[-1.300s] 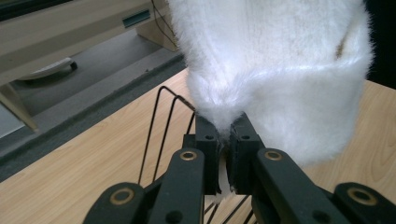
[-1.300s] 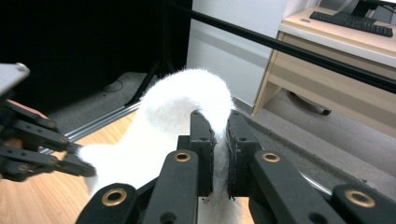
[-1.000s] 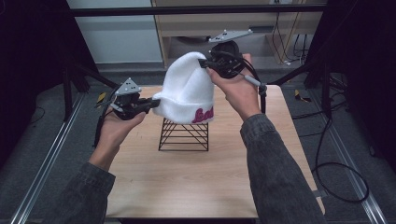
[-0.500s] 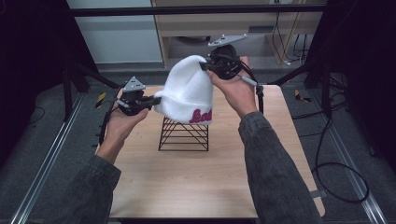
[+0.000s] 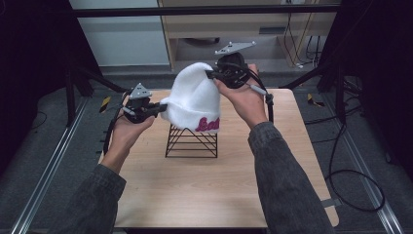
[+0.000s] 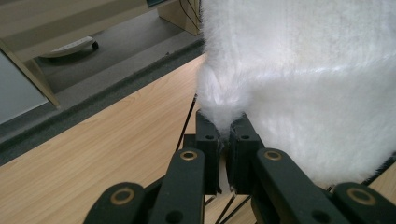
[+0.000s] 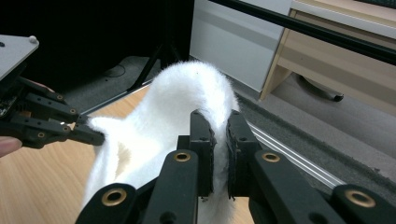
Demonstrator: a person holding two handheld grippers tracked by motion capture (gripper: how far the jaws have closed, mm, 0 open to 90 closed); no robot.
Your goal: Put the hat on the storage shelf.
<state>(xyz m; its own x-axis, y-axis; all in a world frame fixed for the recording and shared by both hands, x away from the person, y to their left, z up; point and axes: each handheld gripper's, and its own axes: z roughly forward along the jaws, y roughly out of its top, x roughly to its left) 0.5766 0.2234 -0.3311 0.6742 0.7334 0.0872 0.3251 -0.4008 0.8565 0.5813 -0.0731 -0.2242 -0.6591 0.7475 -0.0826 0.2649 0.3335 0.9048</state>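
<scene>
White hat held over wire stand, both tongs gripping.

Wooden table (image 5: 195, 195) carries a black wire stand (image 5: 191, 142) near its middle. White fuzzy hat (image 5: 192, 100) with pink lettering hangs above the stand, its lower edge just over the stand's top, stretched between the two hands. Right tongs (image 5: 210, 74) are clamped tight on the hat's upper far edge; left tongs (image 5: 161, 108) are clamped tight on a pinch of its lower left edge.

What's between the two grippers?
The white hat, stretched from the left gripper to the right gripper in the high view, above the black wire stand.
</scene>
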